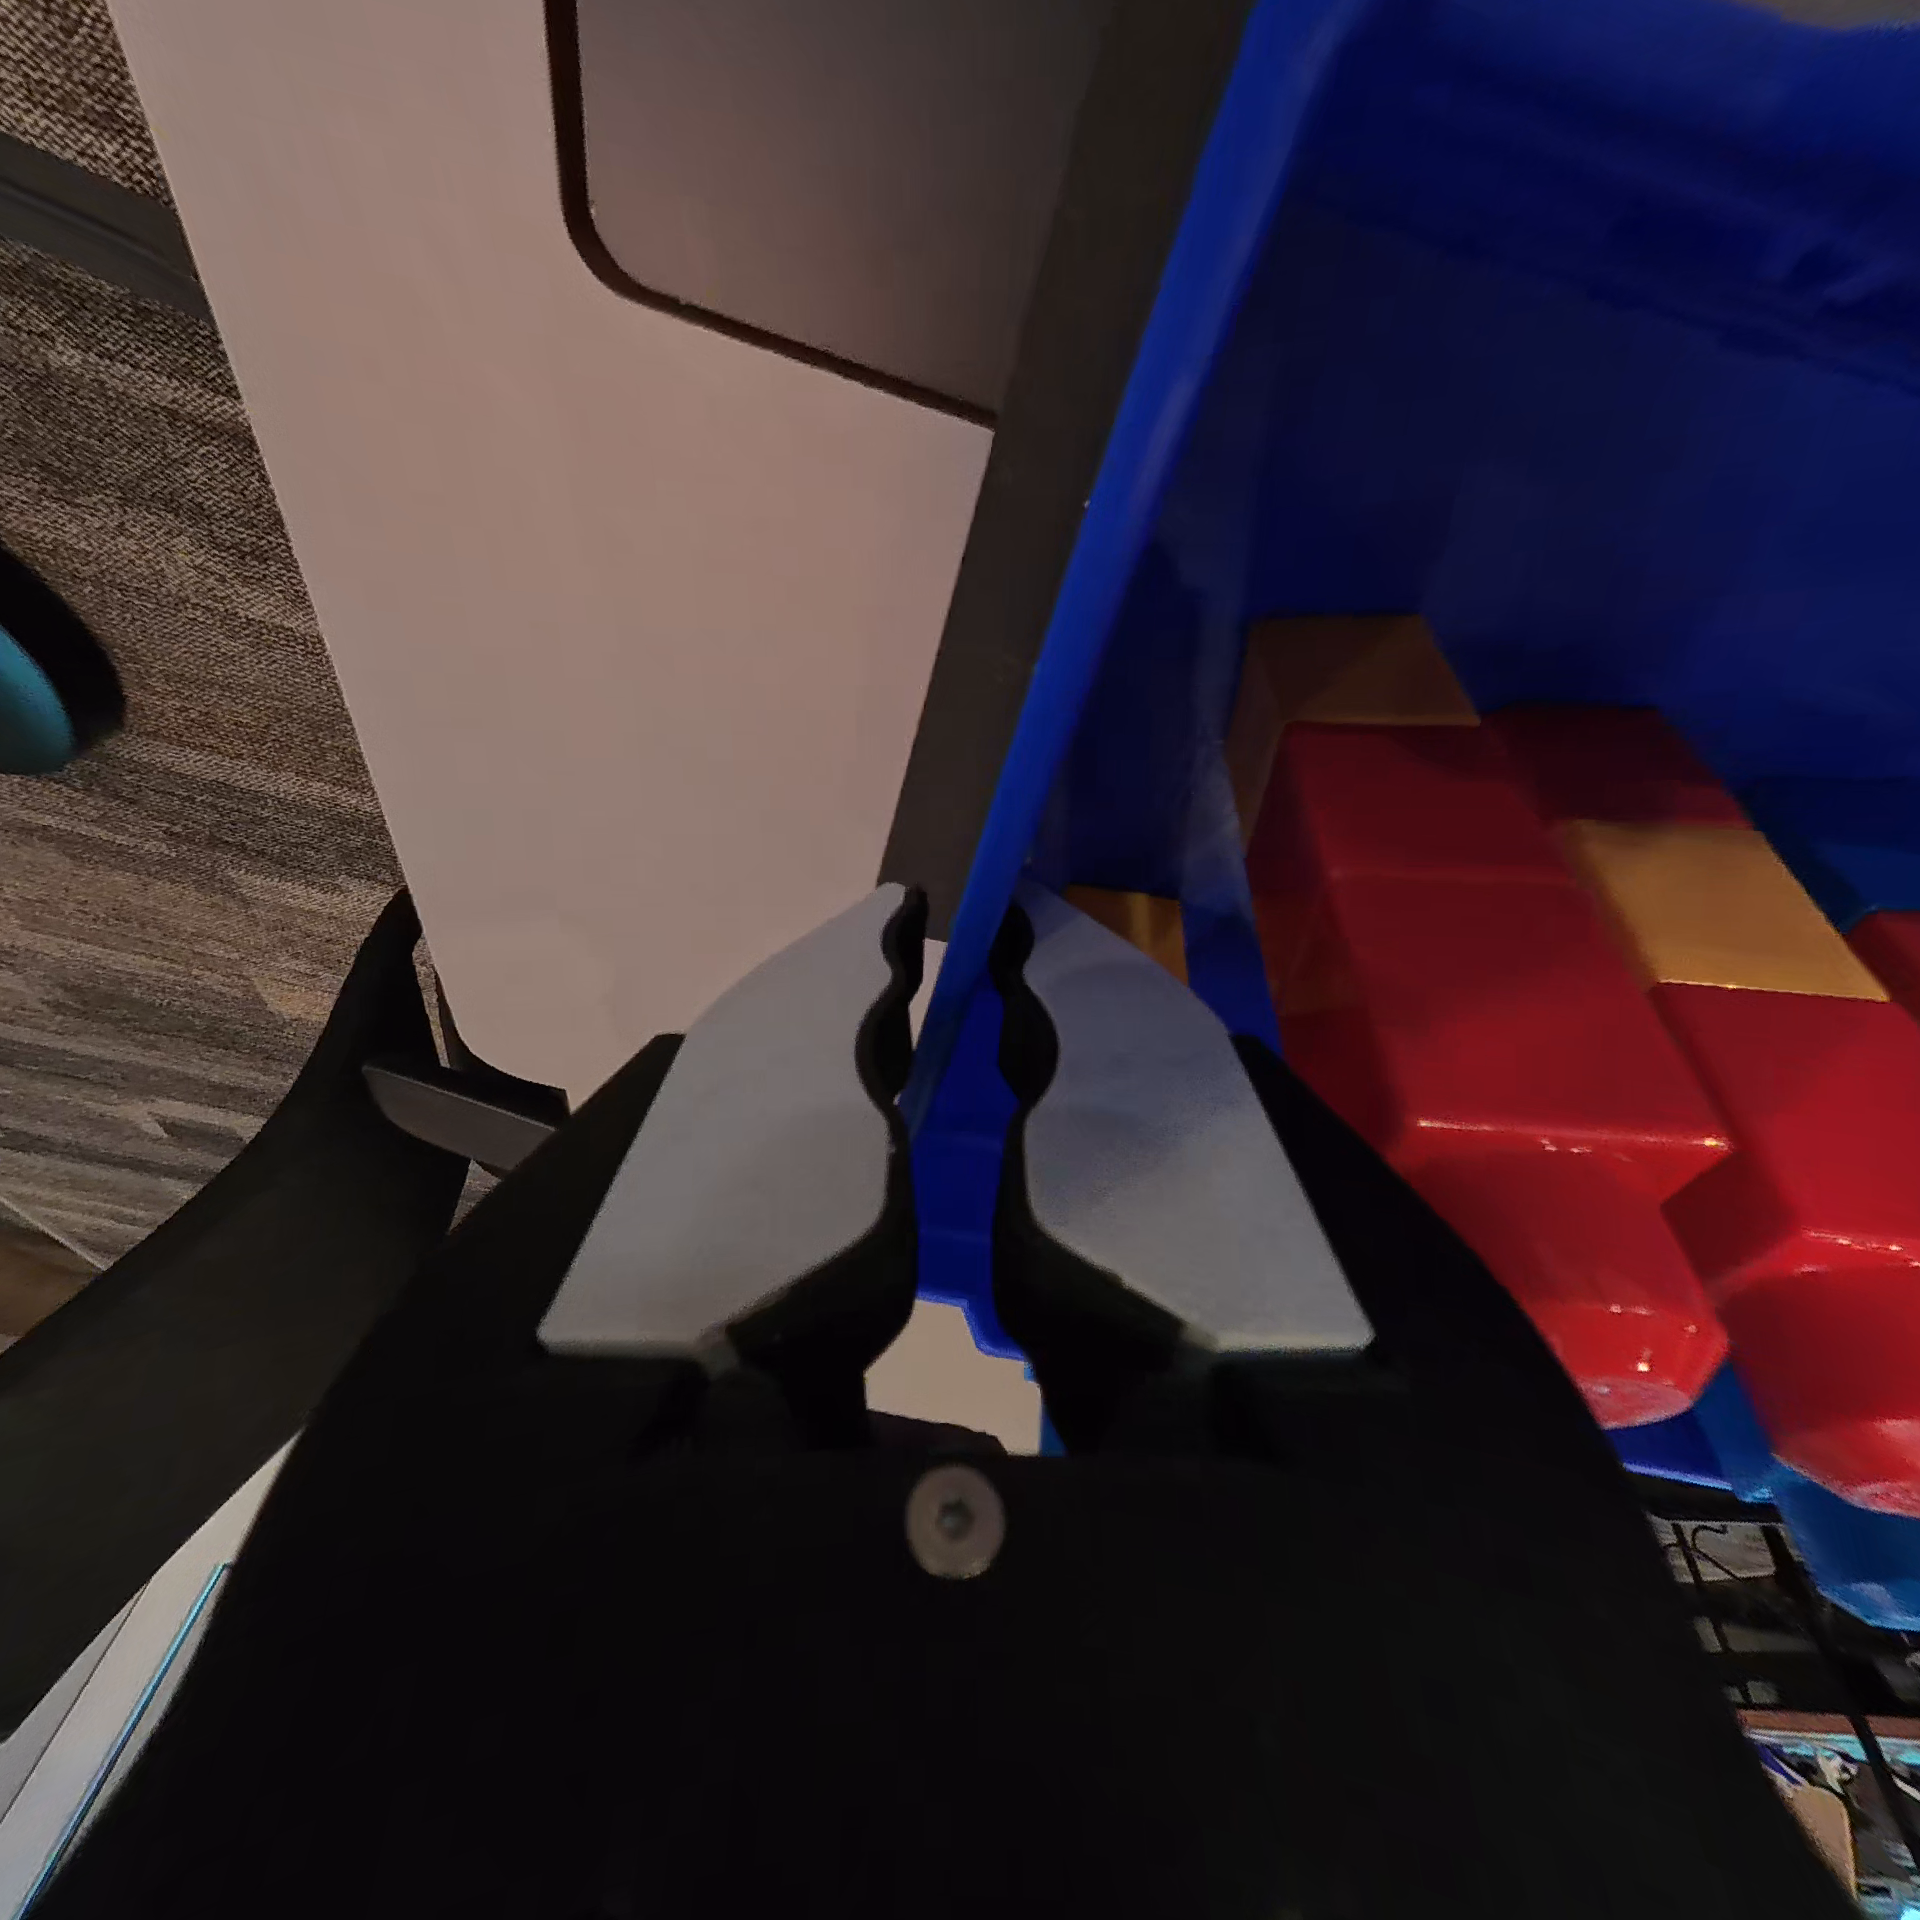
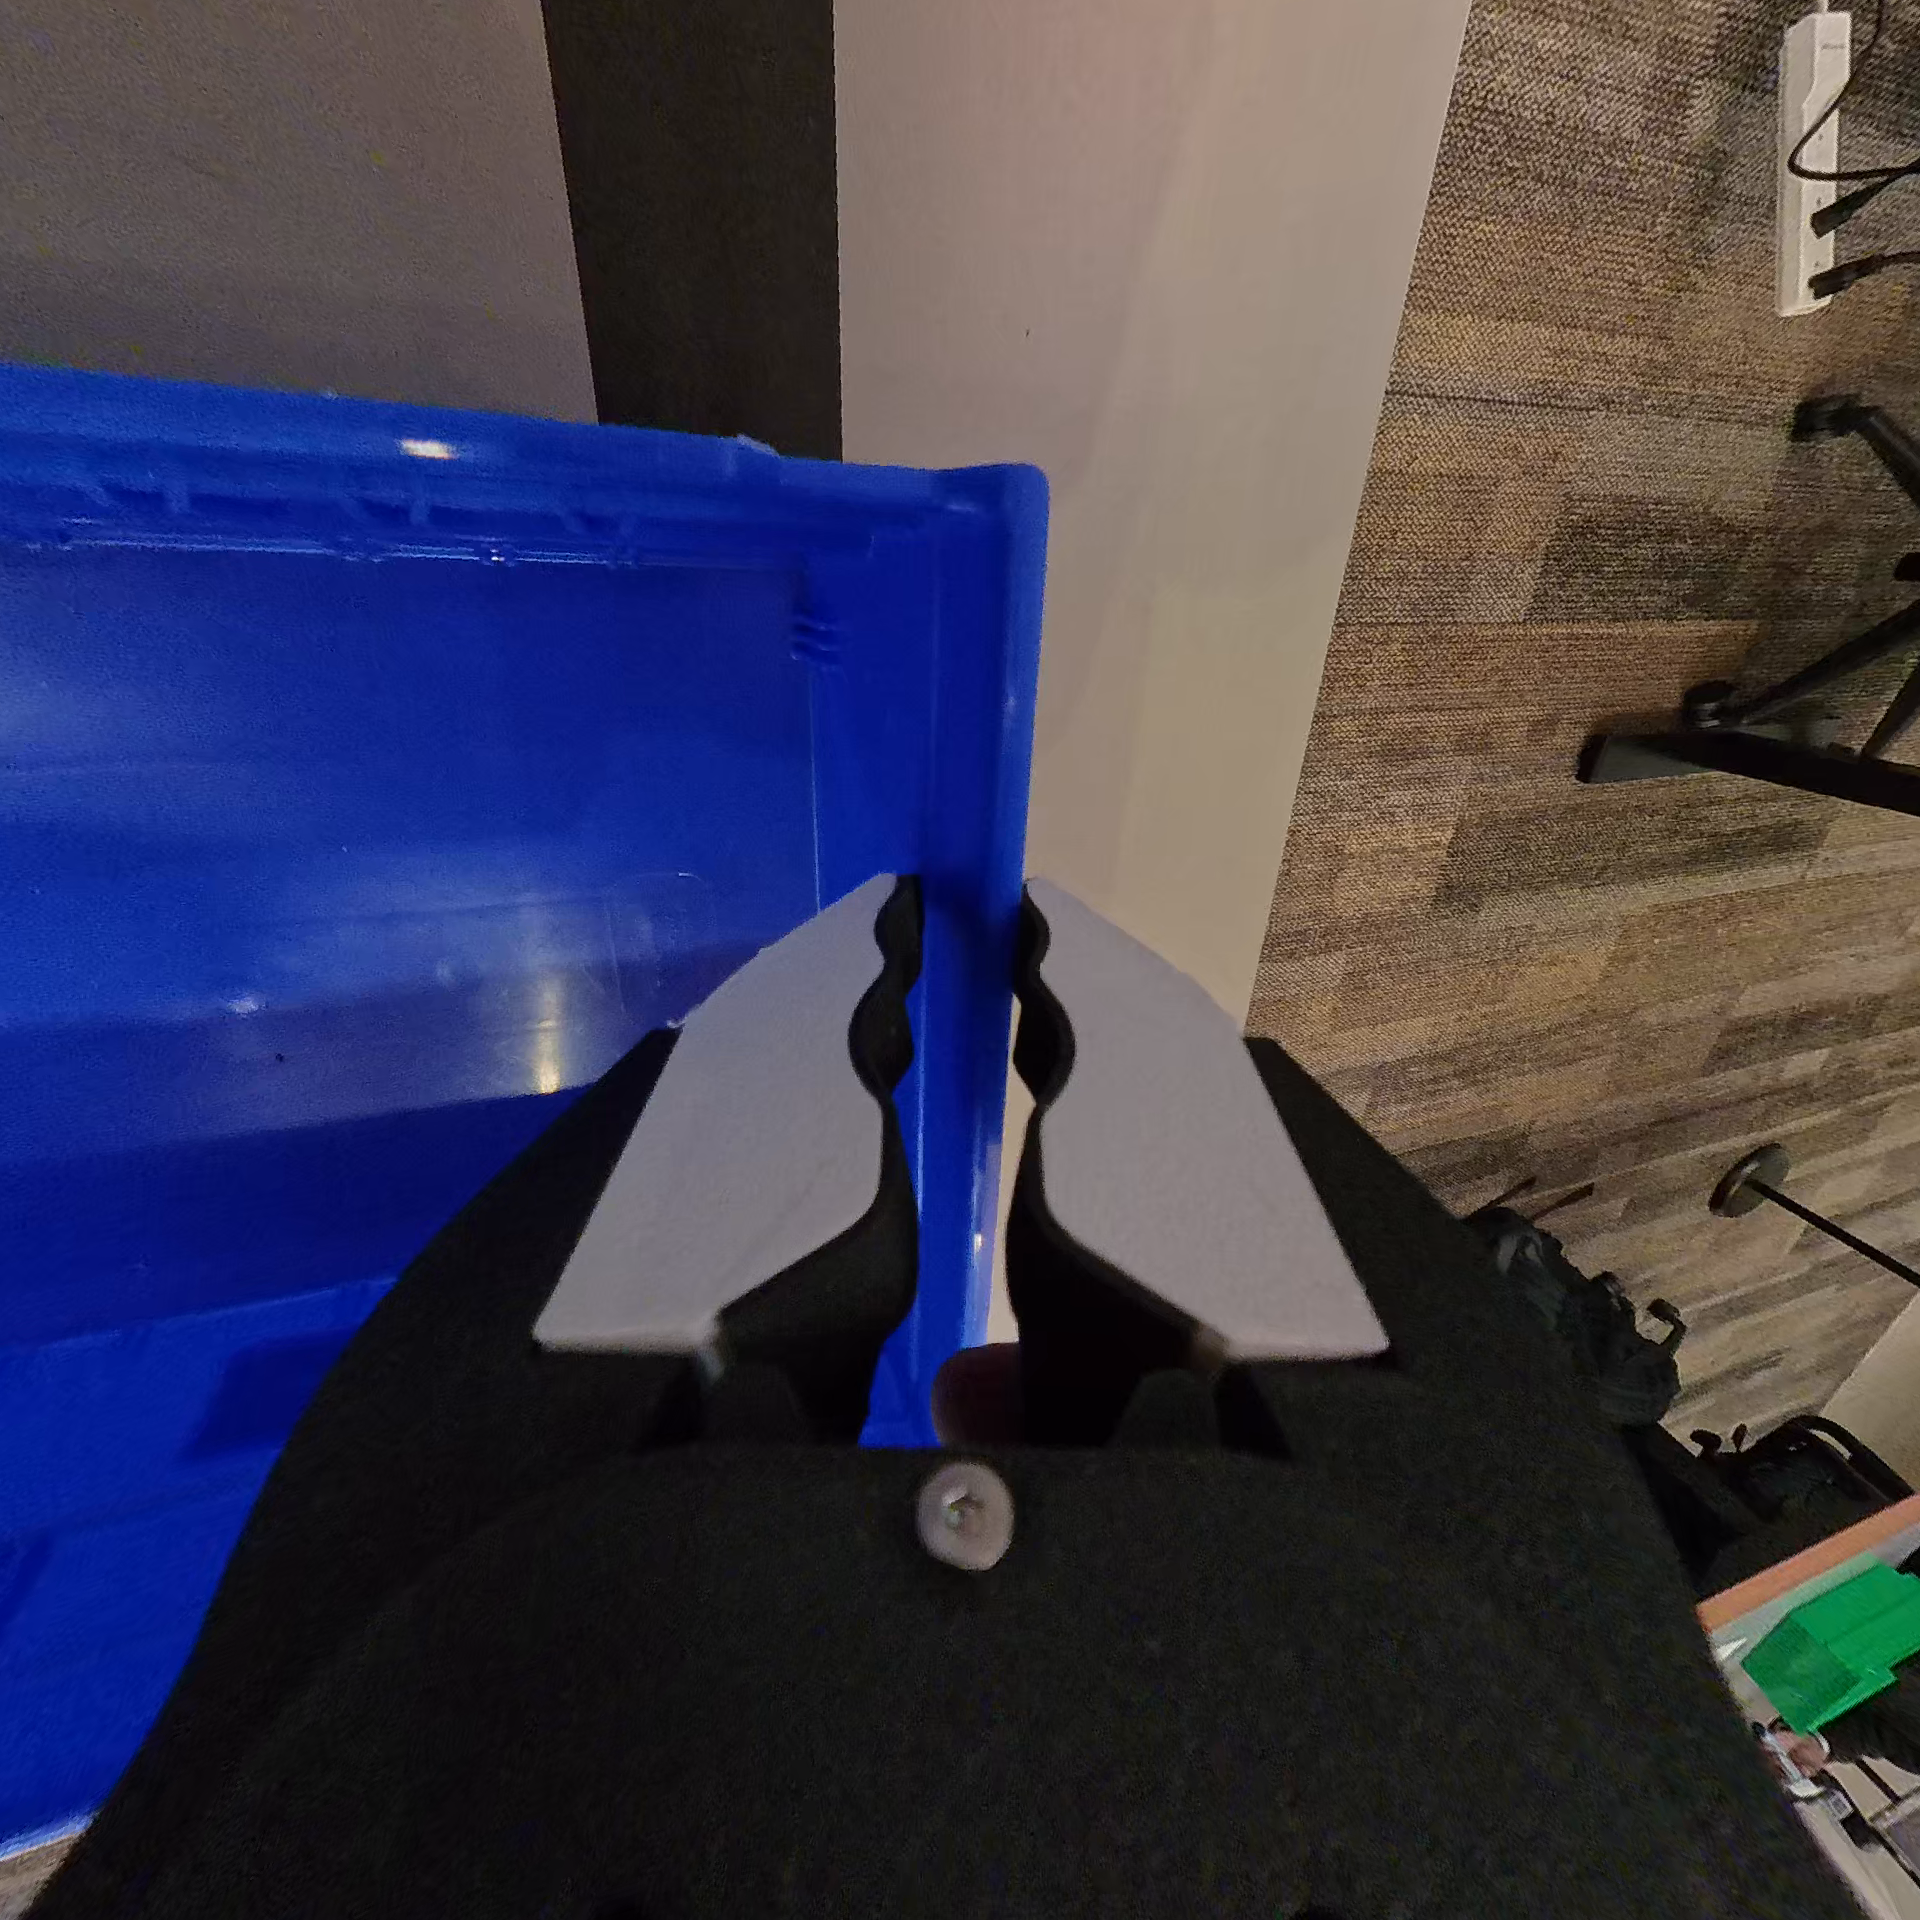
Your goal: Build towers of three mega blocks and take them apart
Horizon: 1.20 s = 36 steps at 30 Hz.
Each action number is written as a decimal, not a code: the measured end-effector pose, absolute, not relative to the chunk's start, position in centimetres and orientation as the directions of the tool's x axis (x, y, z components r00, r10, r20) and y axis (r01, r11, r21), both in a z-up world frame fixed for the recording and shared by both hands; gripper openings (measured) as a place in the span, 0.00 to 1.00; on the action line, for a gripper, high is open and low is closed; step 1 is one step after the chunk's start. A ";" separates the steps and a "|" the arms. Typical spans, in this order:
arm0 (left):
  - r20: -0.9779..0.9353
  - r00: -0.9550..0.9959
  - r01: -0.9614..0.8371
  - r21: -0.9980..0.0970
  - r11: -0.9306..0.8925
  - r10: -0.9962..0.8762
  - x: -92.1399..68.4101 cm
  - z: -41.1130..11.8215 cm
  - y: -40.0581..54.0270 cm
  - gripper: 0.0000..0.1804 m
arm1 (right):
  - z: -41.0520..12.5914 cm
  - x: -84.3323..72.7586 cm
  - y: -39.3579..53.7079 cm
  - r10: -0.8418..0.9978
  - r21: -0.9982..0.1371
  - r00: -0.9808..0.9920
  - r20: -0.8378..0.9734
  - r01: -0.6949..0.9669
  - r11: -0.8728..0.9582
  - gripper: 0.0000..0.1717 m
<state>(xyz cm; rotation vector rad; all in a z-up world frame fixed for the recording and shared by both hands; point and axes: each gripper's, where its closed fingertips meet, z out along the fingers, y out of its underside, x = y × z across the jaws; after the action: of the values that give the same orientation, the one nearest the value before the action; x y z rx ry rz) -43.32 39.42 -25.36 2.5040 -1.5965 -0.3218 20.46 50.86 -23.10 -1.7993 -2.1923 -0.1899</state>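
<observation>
Both grippers clamp opposite walls of one blue plastic bin, which looks tipped on its side, probably to carry it or pour its contents onto the white tabletop.

The left gripper has its jaws closed on the bin's thin side rim: one dark wavy pad sits outside the wall, the other inside, and the blue edge runs up between them toward 1 o'clock. Pinching the rim gives a firm purchase on a container too wide to span.

The right gripper closes in the same way on the opposite wall's rim, which rises straight toward 12 o'clock between its pads, both pressed against the plastic. Holding both sides likely keeps the bin level from side to side as it is tilted.

The mega blocks sit inside the bin, at 3 o'clock from the left fingertips: several red blocks jumbled with yellow blocks, bunched low against the bottom. None are stacked into a tower of three, so the building seems not yet begun.

At 5 o'clock in the right wrist view a green block lies on a separate surface, well apart. Brown carpet lies beyond the table.
</observation>
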 end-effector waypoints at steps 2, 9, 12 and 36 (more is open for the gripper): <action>-0.095 0.413 -0.873 0.244 -0.423 -0.906 -43.3 -25.4 39.5 0.07 | -23.1 20.4 50.9 0.936 -0.088 -0.167 0.311 0.975 0.203 0.09; -0.100 0.492 -0.840 0.206 -0.501 -0.865 -43.6 -24.8 39.7 0.11 | -23.0 20.7 51.2 0.934 -0.068 -0.129 0.332 0.985 0.160 0.18; -0.138 0.528 -0.829 0.132 -0.544 -0.838 -44.1 -22.8 40.6 0.20 | -22.2 21.0 51.3 0.932 -0.091 -0.092 0.352 0.987 0.132 0.20; -0.231 0.773 -0.578 -0.639 -0.508 -0.590 -41.7 -13.0 13.5 0.48 | -7.5 18.9 24.9 0.805 -0.619 0.266 0.531 0.770 0.154 0.19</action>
<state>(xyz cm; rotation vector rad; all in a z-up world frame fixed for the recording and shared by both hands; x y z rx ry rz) -41.73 13.46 -13.01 3.6251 -1.4046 0.0344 18.93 24.89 -7.46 -1.6014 -1.4916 0.0462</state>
